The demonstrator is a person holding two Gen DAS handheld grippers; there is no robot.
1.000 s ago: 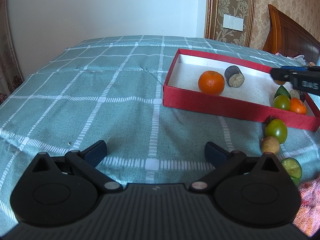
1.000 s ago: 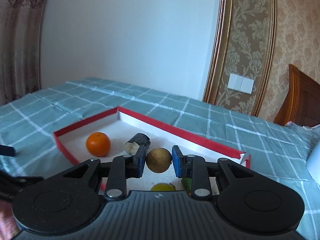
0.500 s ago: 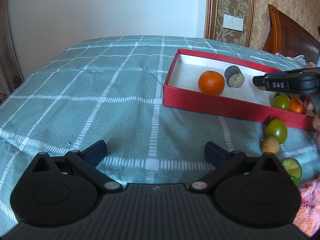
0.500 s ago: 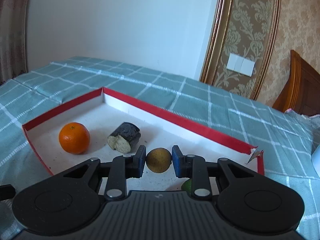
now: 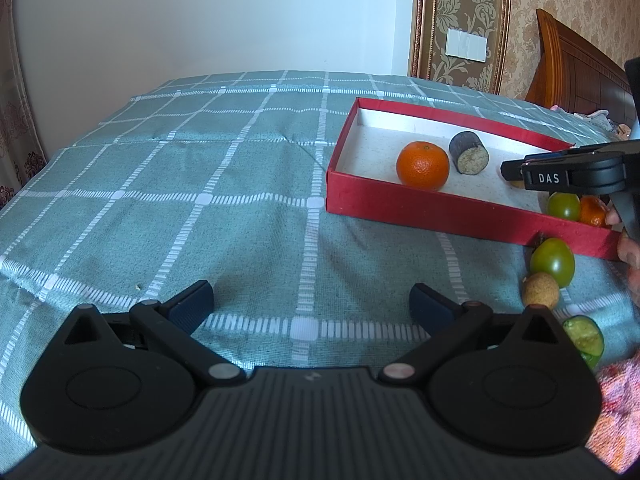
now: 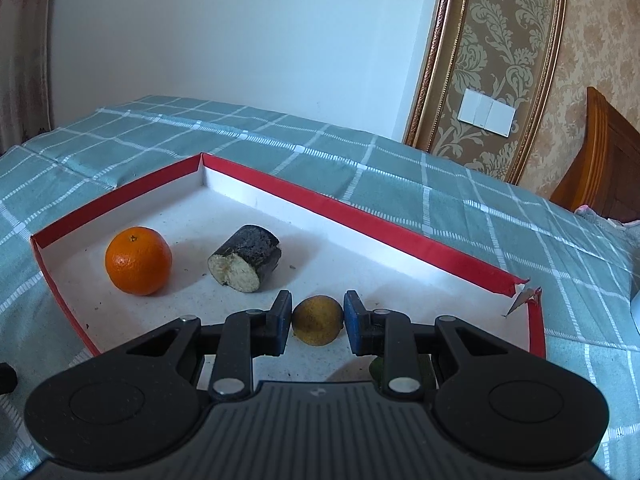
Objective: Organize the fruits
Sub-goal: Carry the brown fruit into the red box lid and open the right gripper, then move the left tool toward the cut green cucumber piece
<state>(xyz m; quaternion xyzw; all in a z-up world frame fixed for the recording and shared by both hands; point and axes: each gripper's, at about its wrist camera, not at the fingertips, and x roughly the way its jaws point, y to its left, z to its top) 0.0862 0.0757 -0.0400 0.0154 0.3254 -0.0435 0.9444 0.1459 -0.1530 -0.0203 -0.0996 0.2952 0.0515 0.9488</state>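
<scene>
My right gripper (image 6: pixel 317 318) is shut on a small round yellow-brown fruit (image 6: pixel 318 320), held low over the white floor of the red tray (image 6: pixel 280 186). In the tray lie an orange (image 6: pixel 138 261) and a dark cut fruit piece (image 6: pixel 245 263). The left wrist view shows the same tray (image 5: pixel 440 216), the orange (image 5: pixel 423 165), the dark piece (image 5: pixel 469 153), and the right gripper (image 5: pixel 510 169) reaching in from the right. My left gripper (image 5: pixel 311 300) stands open over the bedspread, holding nothing.
Loose on the green checked bedspread (image 5: pixel 200 200) in front of the tray lie a green tomato (image 5: pixel 553 262), a tan round fruit (image 5: pixel 541 290) and a cut green fruit (image 5: pixel 584 336). A green fruit (image 5: pixel 563 206) and an orange piece (image 5: pixel 594 210) sit in the tray's near corner. A wooden headboard (image 5: pixel 576 64) stands at the right.
The right gripper, still holding the yellow-brown fruit, has moved forward and down into the tray, closer to its floor. The left gripper has stayed in place.
</scene>
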